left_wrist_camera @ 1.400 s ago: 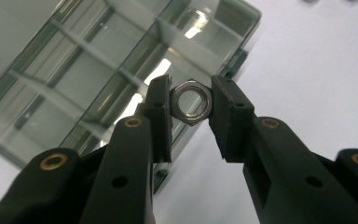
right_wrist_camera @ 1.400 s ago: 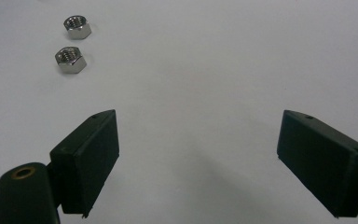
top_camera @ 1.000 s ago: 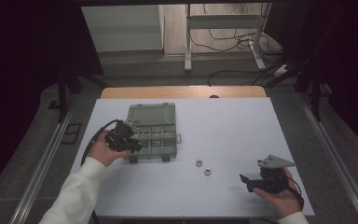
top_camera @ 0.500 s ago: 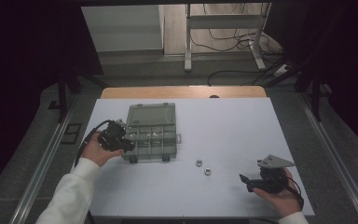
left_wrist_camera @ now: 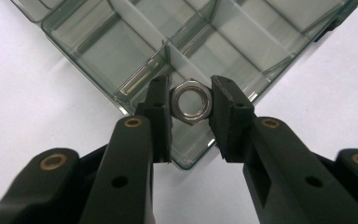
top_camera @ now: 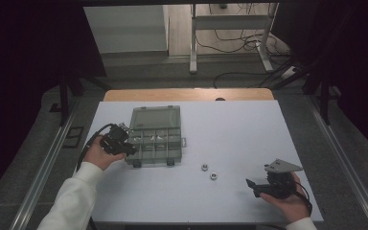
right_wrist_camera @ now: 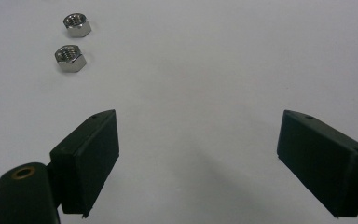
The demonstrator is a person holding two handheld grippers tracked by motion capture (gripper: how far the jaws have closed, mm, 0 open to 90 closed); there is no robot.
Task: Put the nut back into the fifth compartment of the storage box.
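A steel hex nut (left_wrist_camera: 192, 101) is pinched between the jaws of my left gripper (left_wrist_camera: 190, 91), so that gripper is shut on it. It hangs over the near corner of a clear compartment box (left_wrist_camera: 98, 51). From above, the left gripper (top_camera: 123, 145) sits at the left front edge of the box (top_camera: 154, 117), whose lid lies open behind it. My right gripper (top_camera: 251, 188) rests at the front right of the table, jaws wide open (right_wrist_camera: 198, 140) with nothing between them. Two more hex nuts (top_camera: 204, 167) (top_camera: 213, 176) lie on the table, also ahead and left of the right jaws (right_wrist_camera: 77, 24) (right_wrist_camera: 70, 58).
The white table top (top_camera: 249, 134) stretches wide between the box and the right gripper. A wooden strip (top_camera: 187, 94) runs along the far edge. Metal rails flank the table on both sides.
My left gripper has shifted a little to the left along the box's front edge, still holding the nut. The right gripper and the two loose nuts have not moved.
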